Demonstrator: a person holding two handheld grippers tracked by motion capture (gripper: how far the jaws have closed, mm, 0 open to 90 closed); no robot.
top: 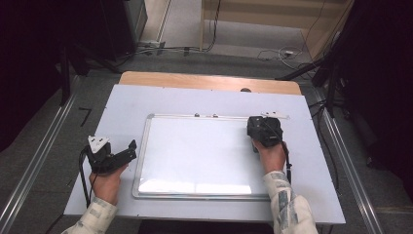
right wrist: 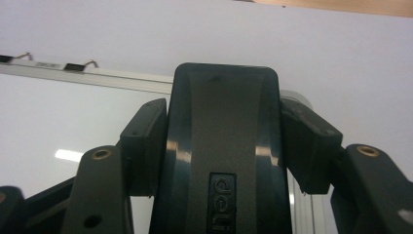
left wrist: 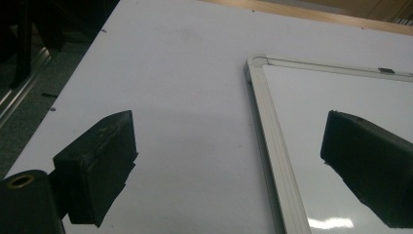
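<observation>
R tool clamps black eraser, upper right of whiteboard. L tool wide, empty. Advise: keep eraser flat, even strokes across board.

– Where is the board placed?
– It is laid flat on the table, in the middle.
– And the eraser?
– It is held over the board's far right corner. Two clips are fixed on its far edge.

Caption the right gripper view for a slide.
Right gripper clamps a dark eraser above the whiteboard's top right corner.
</observation>
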